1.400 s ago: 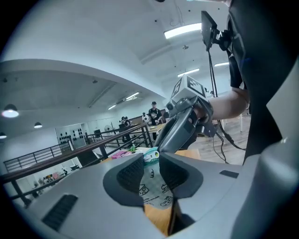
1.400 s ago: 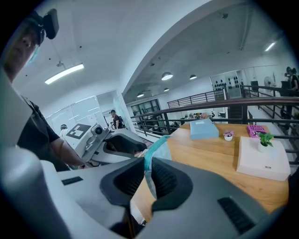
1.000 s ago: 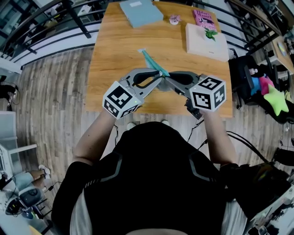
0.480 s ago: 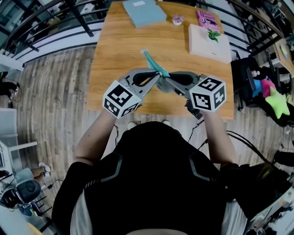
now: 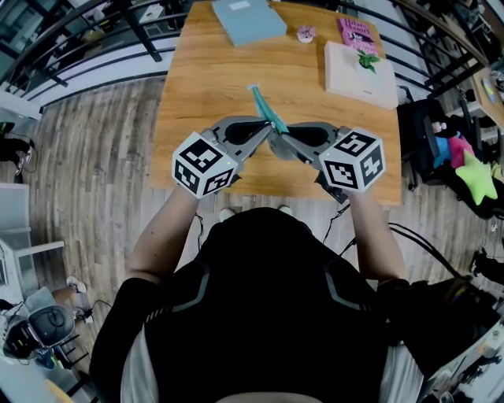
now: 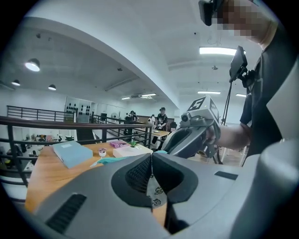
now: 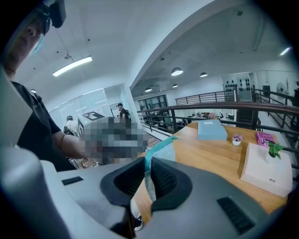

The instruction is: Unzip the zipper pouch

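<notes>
The zipper pouch (image 7: 161, 147) is held between the two claws, which meet tip to tip over the near edge of the wooden table (image 5: 197, 86). The right gripper (image 7: 147, 173) is clamped on the pouch's teal zipper edge, and the thin fabric is pinched flat between its ribbed pads. The left gripper (image 6: 152, 161) is fully closed, with its jaws pressed together on the pouch's pale fabric. Small dark printed marks are seen there but cannot be read. What lies inside the pouch cannot be made out.

Far beyond the claws a flat pale-blue box (image 5: 248, 20) is laid. Beyond and to the right of the right gripper a white rectangular box (image 5: 358, 75) is set, topped by a small green plant (image 5: 364, 57). A pink book (image 5: 356, 31) is placed behind it, its cover print too small to be read.
</notes>
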The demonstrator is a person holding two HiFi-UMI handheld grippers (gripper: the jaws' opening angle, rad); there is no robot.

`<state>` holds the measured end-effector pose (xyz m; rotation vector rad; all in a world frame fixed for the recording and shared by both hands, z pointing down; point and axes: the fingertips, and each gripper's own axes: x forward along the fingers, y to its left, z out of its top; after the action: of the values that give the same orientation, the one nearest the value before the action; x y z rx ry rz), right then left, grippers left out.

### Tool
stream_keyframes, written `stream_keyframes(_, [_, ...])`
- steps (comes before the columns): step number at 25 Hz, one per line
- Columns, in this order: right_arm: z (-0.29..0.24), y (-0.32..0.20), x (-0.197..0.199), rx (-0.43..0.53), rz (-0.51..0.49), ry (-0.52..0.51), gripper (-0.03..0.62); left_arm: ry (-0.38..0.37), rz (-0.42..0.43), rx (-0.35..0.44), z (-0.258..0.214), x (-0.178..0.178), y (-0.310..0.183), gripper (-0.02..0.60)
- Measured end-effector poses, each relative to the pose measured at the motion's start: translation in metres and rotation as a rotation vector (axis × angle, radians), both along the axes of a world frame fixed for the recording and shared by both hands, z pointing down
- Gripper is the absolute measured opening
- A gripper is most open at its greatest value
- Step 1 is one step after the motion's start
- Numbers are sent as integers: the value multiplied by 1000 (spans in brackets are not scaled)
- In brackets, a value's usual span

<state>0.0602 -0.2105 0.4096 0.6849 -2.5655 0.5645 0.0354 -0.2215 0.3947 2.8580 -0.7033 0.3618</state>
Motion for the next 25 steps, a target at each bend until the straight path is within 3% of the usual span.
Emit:
stream_keyframes(4, [6,5,3,-12,-18,20,51,-4,-64,-12,3,-16,-13,31])
stream_keyframes(25, [15,-9,23,-22,9,14,51,-33,-239,-34,8,-63,-50,31])
